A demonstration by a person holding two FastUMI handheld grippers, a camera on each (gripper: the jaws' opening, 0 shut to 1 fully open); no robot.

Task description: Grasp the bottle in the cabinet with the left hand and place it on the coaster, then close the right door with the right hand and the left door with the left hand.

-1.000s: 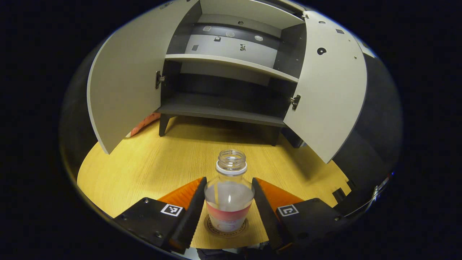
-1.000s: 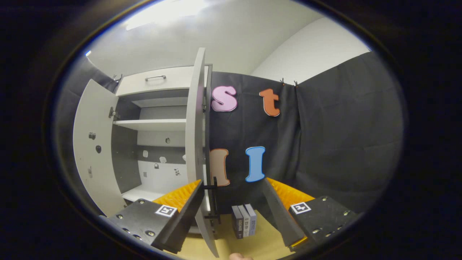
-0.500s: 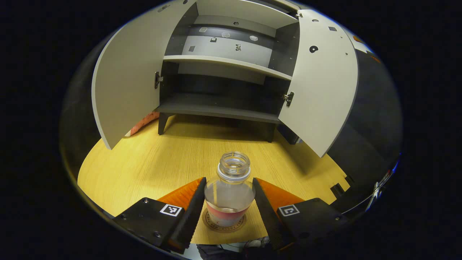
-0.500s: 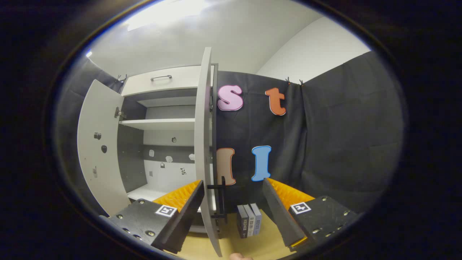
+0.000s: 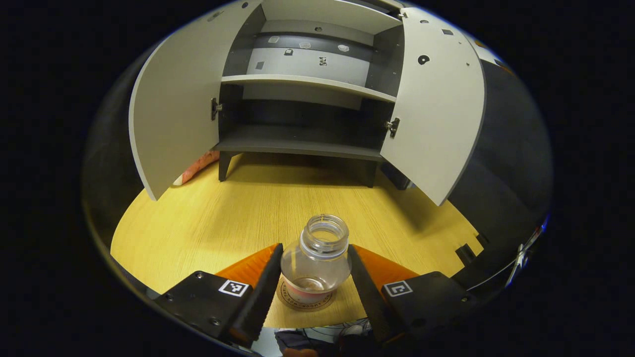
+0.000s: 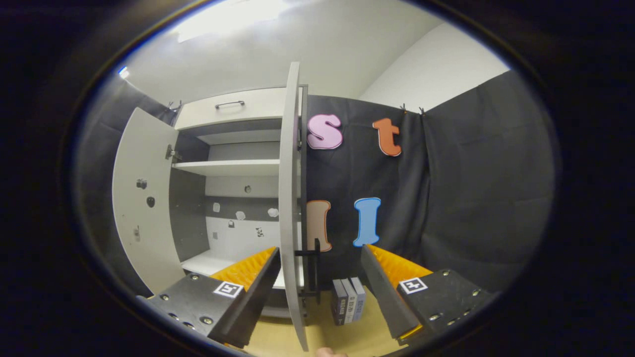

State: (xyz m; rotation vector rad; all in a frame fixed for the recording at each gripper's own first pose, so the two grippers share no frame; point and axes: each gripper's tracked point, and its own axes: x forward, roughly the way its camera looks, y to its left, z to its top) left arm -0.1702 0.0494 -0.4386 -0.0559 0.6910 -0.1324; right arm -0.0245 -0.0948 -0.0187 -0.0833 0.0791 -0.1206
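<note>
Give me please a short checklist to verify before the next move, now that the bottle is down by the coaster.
1. Bottle stands on the coaster: ok, upright, coaster rim showing in front of its base.
2. Left tongs released from the bottle: cannot tell; the fingers flank it closely and contact is unclear.
3. Bottle has no cap: not ok if spilling matters; its mouth is open.
4. Right door waits to be closed: ok, it stands open, edge toward the camera.
5. Right tongs ready for the door: ok, open and empty, door handle between the fingers.
6. Left door open: ok, to close last.
</note>
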